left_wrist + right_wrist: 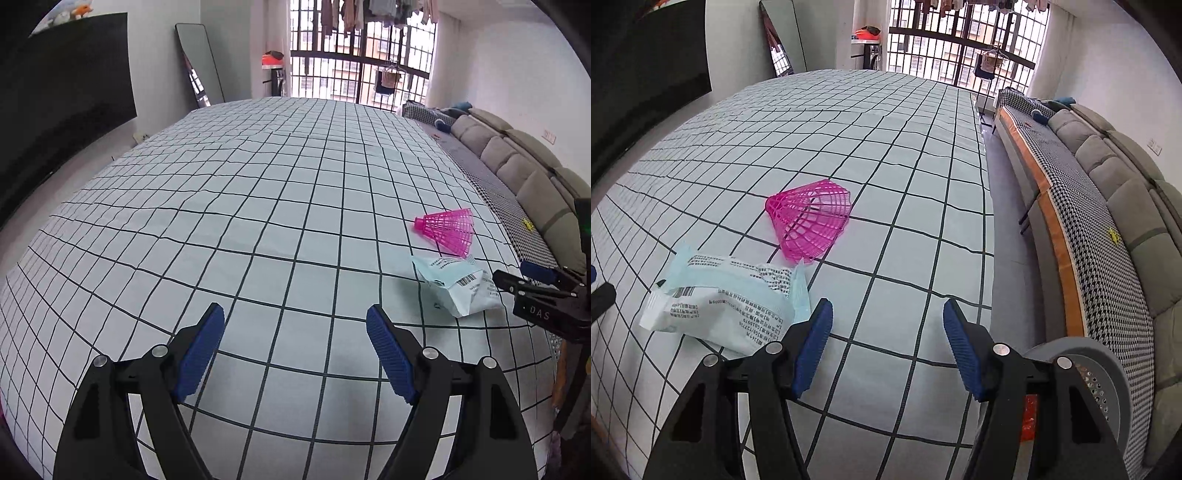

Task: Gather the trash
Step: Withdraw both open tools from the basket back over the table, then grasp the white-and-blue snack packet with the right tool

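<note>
A crumpled white and pale blue wrapper (727, 306) with printed text lies on the checked tablecloth (886, 147), just left of my right gripper (886, 314), which is open and empty. A pink plastic shuttlecock skirt (810, 221) lies beyond the wrapper. In the left wrist view the wrapper (458, 284) and the pink skirt (448, 230) are at the far right. My left gripper (295, 317) is open and empty over bare cloth. The right gripper (517, 282) shows beside the wrapper there.
A grey perforated bin (1086, 369) with something red inside stands below the table's right edge. A grey sofa (1126, 192) with a houndstooth cover runs along the right. A mirror (199, 62) leans at the far wall. A dark screen (62, 92) is on the left.
</note>
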Motion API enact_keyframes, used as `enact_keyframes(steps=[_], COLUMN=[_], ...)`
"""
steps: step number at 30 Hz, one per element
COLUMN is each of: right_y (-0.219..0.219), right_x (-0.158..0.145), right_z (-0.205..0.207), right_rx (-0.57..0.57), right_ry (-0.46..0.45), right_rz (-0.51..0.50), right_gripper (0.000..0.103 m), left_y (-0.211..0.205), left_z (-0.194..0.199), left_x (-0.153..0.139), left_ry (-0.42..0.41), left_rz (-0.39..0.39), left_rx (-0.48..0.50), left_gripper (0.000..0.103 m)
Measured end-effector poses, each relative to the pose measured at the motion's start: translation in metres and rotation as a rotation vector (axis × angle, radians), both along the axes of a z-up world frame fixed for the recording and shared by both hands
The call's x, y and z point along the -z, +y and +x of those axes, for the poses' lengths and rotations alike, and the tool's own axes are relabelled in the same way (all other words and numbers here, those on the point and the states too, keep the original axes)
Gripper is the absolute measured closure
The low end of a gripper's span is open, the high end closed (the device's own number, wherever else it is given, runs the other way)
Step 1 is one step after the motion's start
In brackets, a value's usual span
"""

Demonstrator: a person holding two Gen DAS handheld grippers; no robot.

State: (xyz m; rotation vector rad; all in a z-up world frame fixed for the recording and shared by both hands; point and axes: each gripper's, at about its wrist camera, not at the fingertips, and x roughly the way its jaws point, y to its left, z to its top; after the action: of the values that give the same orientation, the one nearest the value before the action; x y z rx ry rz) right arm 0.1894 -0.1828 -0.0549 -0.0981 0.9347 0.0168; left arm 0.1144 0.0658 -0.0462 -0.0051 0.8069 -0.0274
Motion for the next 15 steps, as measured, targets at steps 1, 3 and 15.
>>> enact_keyframes(steps=[1,3,15], right_y=[0.004,0.011,0.048], right_x=[0.000,0.002,-0.015], right_z=[-0.002,-0.007,-0.051], right_rx=[-0.010,-0.031,-0.158], right_ry=[0.003,0.008,-0.010], right_rz=[-0.007,-0.012,0.057], right_gripper=[0.043,0.043,0.043], left_y=[0.001,0.004,0.017], left_z=[0.000,0.000,-0.001], left_x=[-0.001,0.000,-0.005], left_ry=[-0.002,-0.004,-0.019], left_rz=[0.000,-0.004,-0.022], left_rx=[-0.006,-0.012,-0.050], left_gripper=[0.024,0.024,0.024])
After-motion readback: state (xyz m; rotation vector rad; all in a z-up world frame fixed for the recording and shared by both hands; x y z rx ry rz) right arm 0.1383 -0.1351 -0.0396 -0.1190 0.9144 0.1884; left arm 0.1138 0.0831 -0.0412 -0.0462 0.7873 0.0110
